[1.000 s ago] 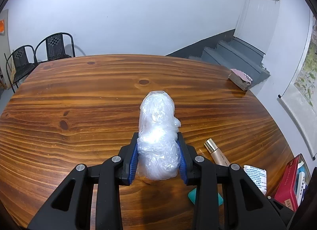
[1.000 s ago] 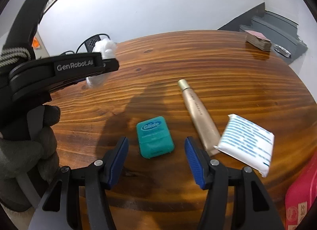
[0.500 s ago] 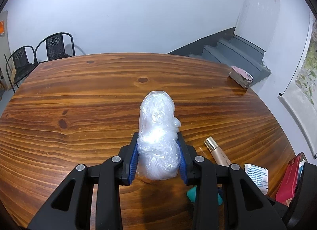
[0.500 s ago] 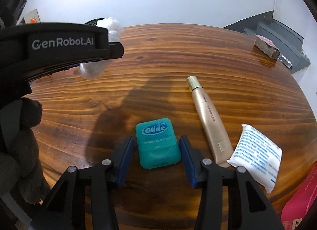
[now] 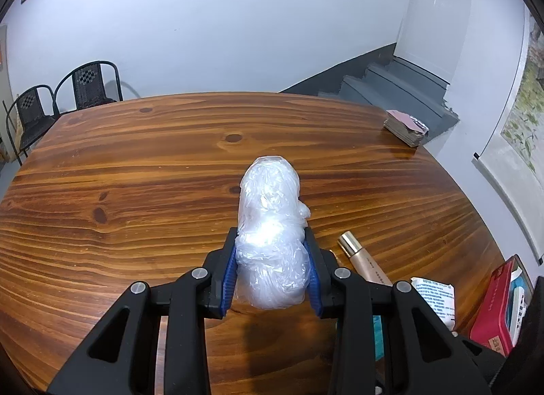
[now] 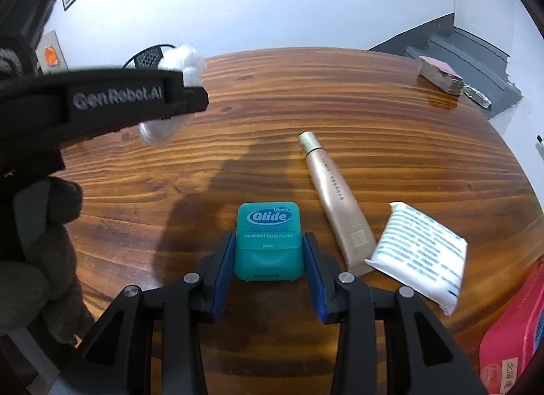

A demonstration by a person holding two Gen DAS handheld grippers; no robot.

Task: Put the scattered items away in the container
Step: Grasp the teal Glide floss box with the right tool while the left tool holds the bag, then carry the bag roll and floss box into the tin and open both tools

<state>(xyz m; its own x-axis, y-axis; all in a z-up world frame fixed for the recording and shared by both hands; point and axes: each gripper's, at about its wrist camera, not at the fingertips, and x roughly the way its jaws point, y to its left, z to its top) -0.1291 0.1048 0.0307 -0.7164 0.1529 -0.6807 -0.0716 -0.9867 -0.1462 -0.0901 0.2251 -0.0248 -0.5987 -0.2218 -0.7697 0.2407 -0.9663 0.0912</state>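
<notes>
My left gripper (image 5: 271,274) is shut on a crumpled clear plastic bag (image 5: 270,228) and holds it above the wooden table (image 5: 136,191). In the right wrist view the left gripper's side (image 6: 102,102) shows at the upper left with the bag (image 6: 176,89) in it. My right gripper (image 6: 268,259) is shut on a teal Glide floss box (image 6: 268,238) on the table. A gold tube (image 6: 335,201) and a white packet (image 6: 421,255) lie to its right. A red container (image 5: 499,306) stands at the table's right edge.
A stack of cards or pads (image 5: 406,128) lies at the table's far right corner. Two black chairs (image 5: 61,96) stand behind the table on the left. Stairs (image 5: 391,85) rise at the back right. A gloved hand (image 6: 30,259) holds the left gripper.
My right gripper has moved forward around the floss box and closed its fingers onto its sides. The left gripper still holds the plastic bag, barely moved.
</notes>
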